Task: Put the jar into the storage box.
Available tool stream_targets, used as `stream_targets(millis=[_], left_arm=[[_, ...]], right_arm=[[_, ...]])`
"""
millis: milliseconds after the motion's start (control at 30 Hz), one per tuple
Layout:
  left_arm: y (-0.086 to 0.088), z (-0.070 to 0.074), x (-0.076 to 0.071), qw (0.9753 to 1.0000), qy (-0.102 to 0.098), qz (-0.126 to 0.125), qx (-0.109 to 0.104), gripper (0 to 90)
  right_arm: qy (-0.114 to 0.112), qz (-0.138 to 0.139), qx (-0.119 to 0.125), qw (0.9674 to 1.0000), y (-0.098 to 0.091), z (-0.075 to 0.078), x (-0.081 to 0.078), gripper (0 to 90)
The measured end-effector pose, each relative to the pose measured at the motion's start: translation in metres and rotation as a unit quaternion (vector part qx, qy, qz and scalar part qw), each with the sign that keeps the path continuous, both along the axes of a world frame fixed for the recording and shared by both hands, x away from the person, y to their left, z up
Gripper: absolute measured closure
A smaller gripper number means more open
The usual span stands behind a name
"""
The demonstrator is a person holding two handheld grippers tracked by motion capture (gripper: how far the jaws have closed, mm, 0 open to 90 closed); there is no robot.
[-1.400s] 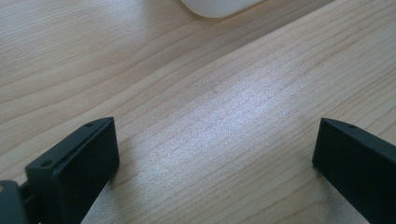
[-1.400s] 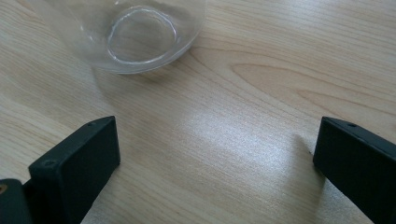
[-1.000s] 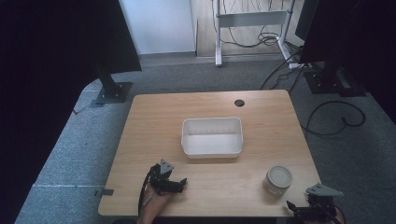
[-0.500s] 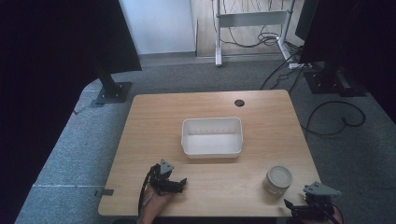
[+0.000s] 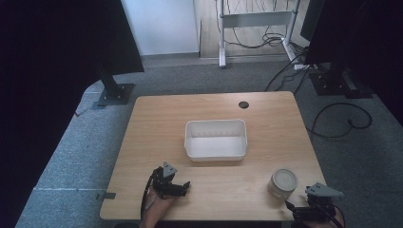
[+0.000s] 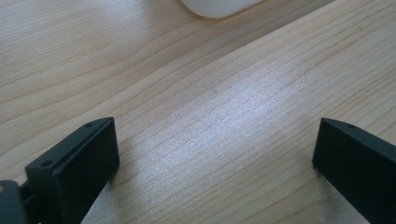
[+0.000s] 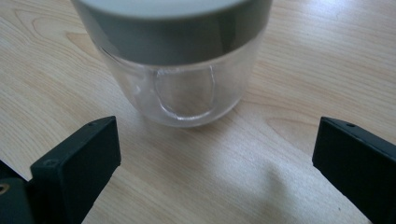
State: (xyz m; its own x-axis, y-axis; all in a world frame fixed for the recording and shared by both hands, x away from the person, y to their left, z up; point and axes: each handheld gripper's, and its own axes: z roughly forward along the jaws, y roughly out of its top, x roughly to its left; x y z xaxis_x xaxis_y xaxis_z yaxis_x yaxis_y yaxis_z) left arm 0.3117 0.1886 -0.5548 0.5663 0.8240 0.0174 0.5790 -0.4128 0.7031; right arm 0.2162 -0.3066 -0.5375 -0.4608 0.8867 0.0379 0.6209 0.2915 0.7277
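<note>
The right gripper (image 5: 291,207) is sitting at the tabletop's (image 5: 157,123) near right corner, and in the high view the bottom border is cutting off the hand behind it, so little of it is showing beyond its grey plate and dark body. In the right gripper view the jar (image 7: 173,60) is running out of the top of the picture, so its lid's top is lost there; whether anything is inside the clear glass is hard to make out, only a curved reflection is showing on the wall.

The jar (image 5: 283,183) is standing upright near the tabletop's near edge, close to the right corner, just ahead of the right gripper. It is a short, round, clear glass with a broad grey lid, pale on top in the high view.

The right gripper's jaws are standing wide apart, holding nothing, with the jar apart from them and beyond their tips. The left gripper (image 5: 185,186) is lying near the near edge, left of the middle, its jaws likewise spread wide over bare wood and gripping nothing.

A white tub (image 5: 216,139) is sitting in the middle of the tabletop, well apart from the jar. Bare wood is lying open between the two grippers along the near edge, and the right edge is running close beside the jar.
</note>
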Motion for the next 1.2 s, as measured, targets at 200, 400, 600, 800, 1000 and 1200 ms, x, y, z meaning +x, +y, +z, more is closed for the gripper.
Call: stream_targets(millis=[200,400,600,800,1000,1200], left_arm=[[0.0,0.0,0.0,1.0,0.0,0.0,0.0,0.2],[0.0,0.0,0.0,1.0,0.0,0.0,0.0,0.1],[0.0,0.0,0.0,1.0,0.0,0.0,0.0,0.2],[0.0,0.0,0.0,1.0,0.0,0.0,0.0,0.1],[0.0,0.0,0.0,1.0,0.0,0.0,0.0,0.2],[0.0,0.0,0.0,1.0,0.0,0.0,0.0,0.2]], right_arm=[[-0.004,0.004,-0.003,1.0,0.004,0.002,0.004,0.6],[-0.008,0.008,-0.003,0.9999,0.008,0.004,0.008,0.4],[-0.008,0.011,-0.003,0.9999,0.013,0.002,0.014,0.4],[-0.009,0.011,-0.002,0.9999,0.017,0.001,0.019,0.4],[-0.008,0.015,0.001,0.9998,0.02,0.0,0.023,0.6],[-0.009,0.019,0.006,0.9998,0.024,0.001,0.026,1.1]])
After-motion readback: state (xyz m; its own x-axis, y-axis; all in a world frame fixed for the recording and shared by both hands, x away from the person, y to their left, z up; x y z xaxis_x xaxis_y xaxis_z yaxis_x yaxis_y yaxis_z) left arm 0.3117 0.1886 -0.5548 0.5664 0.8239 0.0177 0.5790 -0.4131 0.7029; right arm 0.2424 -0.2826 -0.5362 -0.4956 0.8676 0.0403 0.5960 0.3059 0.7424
